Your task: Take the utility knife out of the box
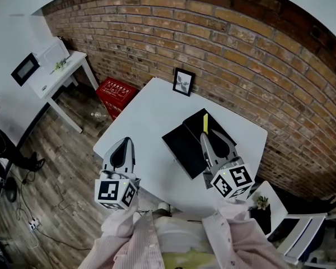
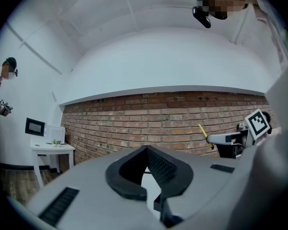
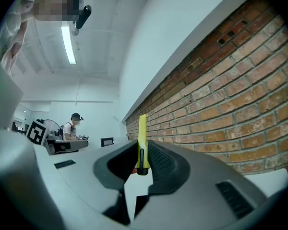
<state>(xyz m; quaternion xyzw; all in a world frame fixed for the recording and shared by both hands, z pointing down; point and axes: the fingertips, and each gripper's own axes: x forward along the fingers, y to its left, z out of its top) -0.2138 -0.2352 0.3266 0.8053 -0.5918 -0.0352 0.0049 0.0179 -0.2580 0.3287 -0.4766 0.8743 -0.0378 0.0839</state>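
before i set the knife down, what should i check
1. Right gripper shut on the utility knife: ok, its pads press the knife's sides.
2. Knife out of the black box: ok, the right gripper view shows only the brick wall beyond it.
3. Blade retracted: cannot tell.
4. Left gripper empty: ok, jaws together on nothing.
5. Bare white table left of the box: ok.
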